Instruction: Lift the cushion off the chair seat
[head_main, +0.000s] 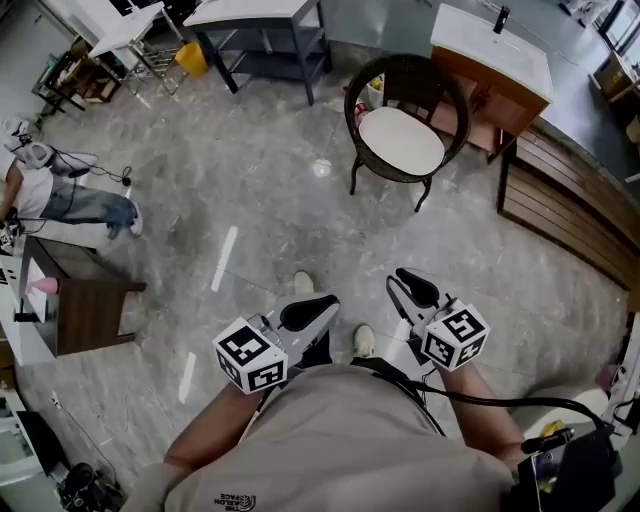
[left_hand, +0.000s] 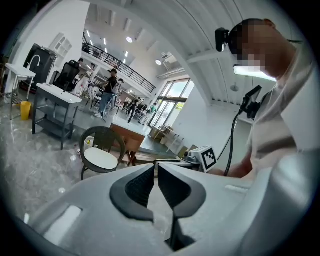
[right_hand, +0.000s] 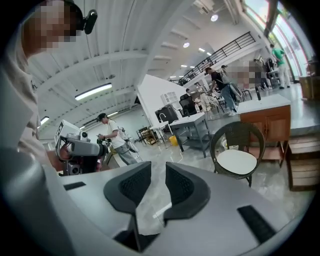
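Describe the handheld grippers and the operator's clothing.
The left gripper and right gripper have light grey bodies with black ribbed pads. Each carries a white cube with black square markers. A black cable runs near the right one. Beige short-sleeved shirt.

- Cushion (head_main: 400, 140): off-white cover, smooth and matt, cloth-like.
- Chair (head_main: 408, 78): dark woven shell that looks like wicker, with a rough texture. The thin dark legs are too small to tell their material.
- Floor (head_main: 250, 190): grey veined stone-look tiles, polished and glossy, with bright reflections of the lights.
- Left gripper (left_hand: 156, 170) and right gripper (right_hand: 158, 172): grey moulded plastic bodies, smooth and matt.
- Pads (left_hand: 140, 187): black and rubber-like, with fine ribbing.
- Marker cubes (head_main: 250, 355): matt white faces with black printed squares.
- Counter (head_main: 490, 45): brown wood body with a smooth white top.
- Slatted platform (head_main: 570, 210): dark brown wood boards.
- Shirt (head_main: 340, 450): beige cloth, matt.
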